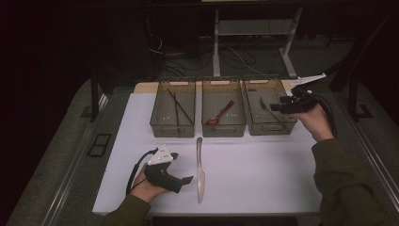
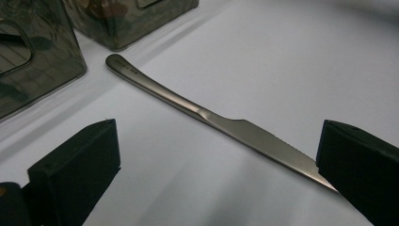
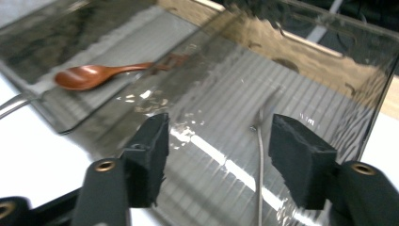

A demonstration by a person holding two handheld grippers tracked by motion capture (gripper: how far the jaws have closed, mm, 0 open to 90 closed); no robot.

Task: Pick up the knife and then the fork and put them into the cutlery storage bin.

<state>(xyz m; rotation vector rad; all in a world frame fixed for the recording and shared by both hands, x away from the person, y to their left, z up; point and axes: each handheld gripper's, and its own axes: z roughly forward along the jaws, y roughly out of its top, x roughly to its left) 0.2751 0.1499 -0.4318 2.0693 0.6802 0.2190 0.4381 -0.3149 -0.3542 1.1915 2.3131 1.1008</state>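
The knife (image 2: 221, 123) lies on the worktop (image 1: 263, 169) between the left gripper (image 2: 219, 174)'s spread fingers; the right gripper (image 3: 219, 155)'s fingers stand apart over the fork (image 3: 259, 160).

The knife (image 2: 221, 123) is brushed metal, smooth with a soft sheen. The 3 bins (image 1: 224, 113) are smoky translucent plastic, glossy, with ribbed floors that catch glare. The spoon (image 3: 96, 74) looks like polished reddish wood. The table top (image 1: 254, 165) is matt white, smooth. The gripper pads (image 3: 301, 162) are black, matt and slightly rough, like foam rubber.
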